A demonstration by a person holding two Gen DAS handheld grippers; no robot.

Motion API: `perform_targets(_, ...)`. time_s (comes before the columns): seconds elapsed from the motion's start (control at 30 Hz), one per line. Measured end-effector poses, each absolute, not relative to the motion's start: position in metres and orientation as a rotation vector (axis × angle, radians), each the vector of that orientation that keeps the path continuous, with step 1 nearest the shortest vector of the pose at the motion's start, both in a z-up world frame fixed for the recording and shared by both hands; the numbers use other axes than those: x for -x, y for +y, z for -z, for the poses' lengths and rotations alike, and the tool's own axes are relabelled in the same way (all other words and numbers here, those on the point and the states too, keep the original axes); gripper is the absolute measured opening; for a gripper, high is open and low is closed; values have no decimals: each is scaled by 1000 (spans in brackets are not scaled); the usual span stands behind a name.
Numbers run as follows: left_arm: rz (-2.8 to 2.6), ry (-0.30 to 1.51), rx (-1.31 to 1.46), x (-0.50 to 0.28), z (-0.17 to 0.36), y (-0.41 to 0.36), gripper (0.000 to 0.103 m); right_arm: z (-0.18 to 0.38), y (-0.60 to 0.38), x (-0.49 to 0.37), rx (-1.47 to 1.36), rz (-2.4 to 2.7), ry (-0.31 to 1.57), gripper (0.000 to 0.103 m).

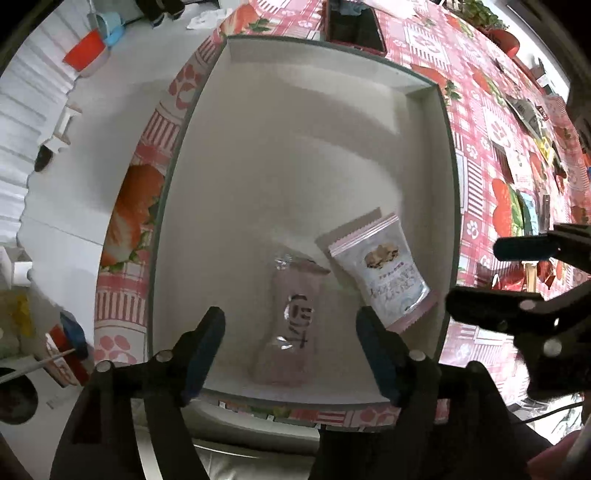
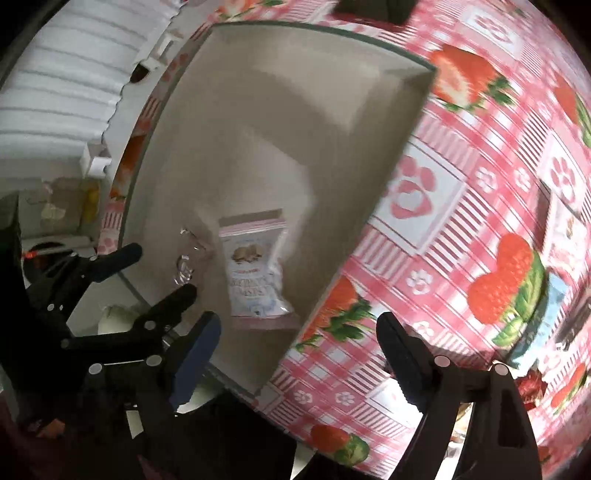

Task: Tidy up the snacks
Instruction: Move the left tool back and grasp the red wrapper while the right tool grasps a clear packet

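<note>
Strawberry-printed pink gingham cloth (image 2: 436,229) covered the table on which we worked, and on it stood a shallow white tray (image 1: 295,155) with a dark green rim. Nearest to us, in the left wrist view, our left gripper (image 1: 290,334) hung over the tray's near edge with its blue-padded fingers (image 1: 205,350) spread wide and nothing between them; directly beyond the gap lay the pale pink packet (image 1: 291,325), flat on the tray floor, which suggested to us that it had been set down there on purpose. Just beside it, toward the tray's right wall, lay the white-and-blue snack packet (image 1: 388,273), tilted so that one corner pointed at the pink one; we could not tell whether the two touched. Our right gripper (image 2: 299,354) hovered over the cloth just off the tray's near corner, likewise wide open and empty, presumably turned toward the loose snacks (image 1: 532,155) farther along the table. That view was blurred, so we judged little from it. Farther off, the rest of the tray was bare, leaving room for more, and a dark red box (image 1: 354,26) stood just behind the tray's far rim.
</note>
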State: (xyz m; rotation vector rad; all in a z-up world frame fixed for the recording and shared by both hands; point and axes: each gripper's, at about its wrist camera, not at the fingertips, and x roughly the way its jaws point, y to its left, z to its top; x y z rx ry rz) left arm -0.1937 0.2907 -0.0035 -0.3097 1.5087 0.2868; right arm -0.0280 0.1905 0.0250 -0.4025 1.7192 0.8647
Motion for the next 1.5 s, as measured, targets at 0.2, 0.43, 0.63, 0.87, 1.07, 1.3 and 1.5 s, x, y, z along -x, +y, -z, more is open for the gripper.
perform_targets(0.2, -210, 1487, 239, 175, -10, 267, 78, -26, 136, 3, 322, -749, 1735, 103)
perform_targets(0.43, 20, 1420, 63, 143, -31, 210, 78, -20, 34, -25, 132, -519, 1765, 103)
perform_targets(0.63, 259, 1370, -217, 123, -32, 130, 79, 2, -52, -21, 0, -305, 1819, 103)
perform_targets(0.87, 411, 1370, -463, 115, -2, 64, 80, 17, -109, 6, -103, -193, 1863, 103)
perform_targets(1.07, 451, 1367, -579, 109, 24, 38, 80, 27, -139, 33, -111, -196, 1888, 103)
perform_targets(1.3, 398, 1431, -593, 101, 49, 34, 80, 50, -114, 97, 68, -306, 1924, 103)
perform_targets(1.5, 259, 1526, -366, 80, 55, 62, 86, 75, -92, 131, 245, -327, 1937, 103)
